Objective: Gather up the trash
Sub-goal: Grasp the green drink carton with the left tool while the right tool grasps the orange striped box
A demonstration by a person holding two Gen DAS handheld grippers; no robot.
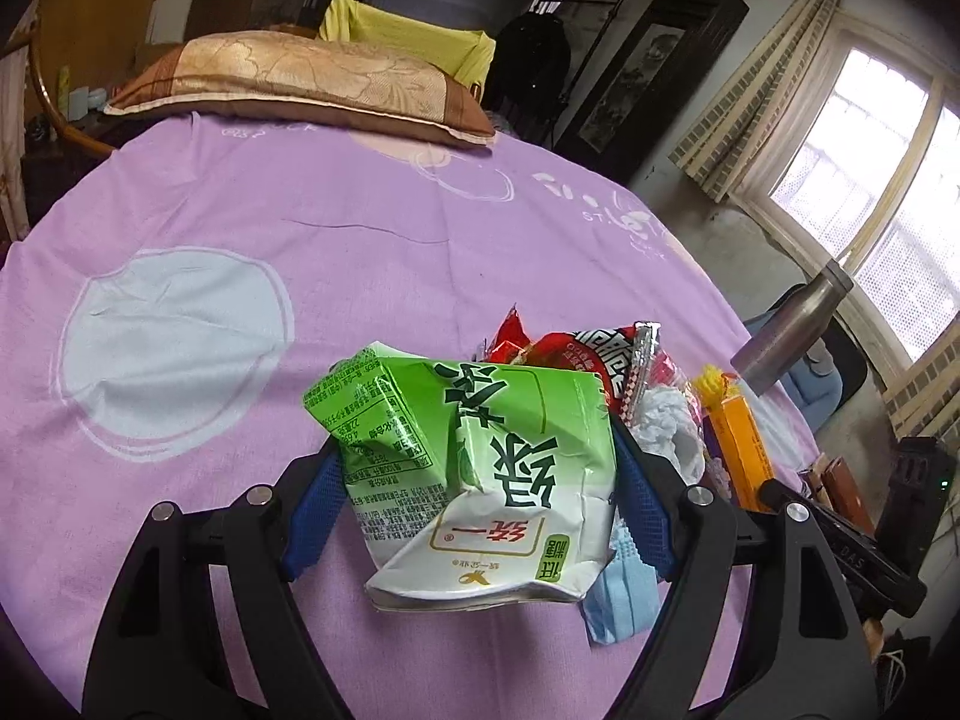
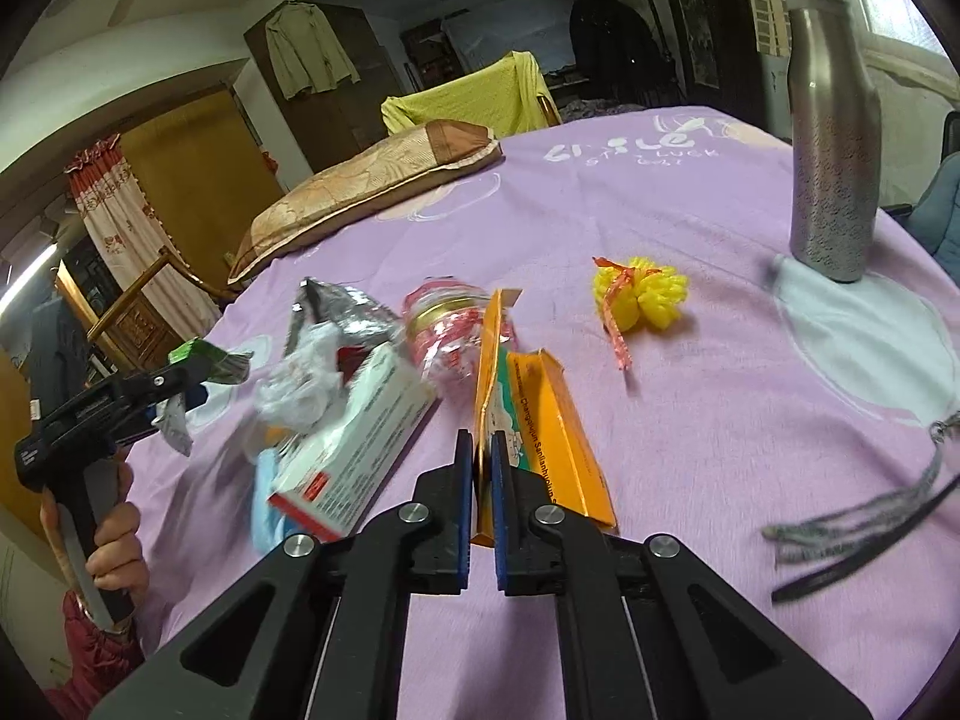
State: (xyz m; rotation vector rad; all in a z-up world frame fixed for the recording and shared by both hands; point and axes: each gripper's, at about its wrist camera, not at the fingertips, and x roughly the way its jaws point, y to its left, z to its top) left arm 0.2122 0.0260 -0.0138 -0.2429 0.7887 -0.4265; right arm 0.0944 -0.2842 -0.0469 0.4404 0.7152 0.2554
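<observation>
We have two items of trash in our tongs at this moment. The left gripper (image 1: 480,480) clamps the crushed green and white paper drink carton (image 1: 474,468) across its middle, one blue pad (image 1: 318,498) on each side, so the jaws stand wide only because the carton is wide. The carton looks empty and light; its walls are already dented, so it will bend further under pressure but should not slip, because the paper is rough. The right gripper (image 2: 483,480) has its jaws pressed nearly together on the thin edge of the flattened orange cardboard box (image 2: 540,432). This box is stiff along its folds, very light, and we judge it may swing or turn in such a narrow pinch.

Both items are over the purple bed sheet (image 1: 270,228), beside the small heap of other trash: a red foil snack wrapper (image 1: 576,354), a white and red carton box (image 2: 354,450), crumpled white plastic film (image 2: 300,390) and a light blue face mask (image 1: 618,594). The yellow foam net (image 2: 642,294) lies apart, near the steel bottle (image 2: 834,144). The soft pieces we would take at a thick fold.
</observation>
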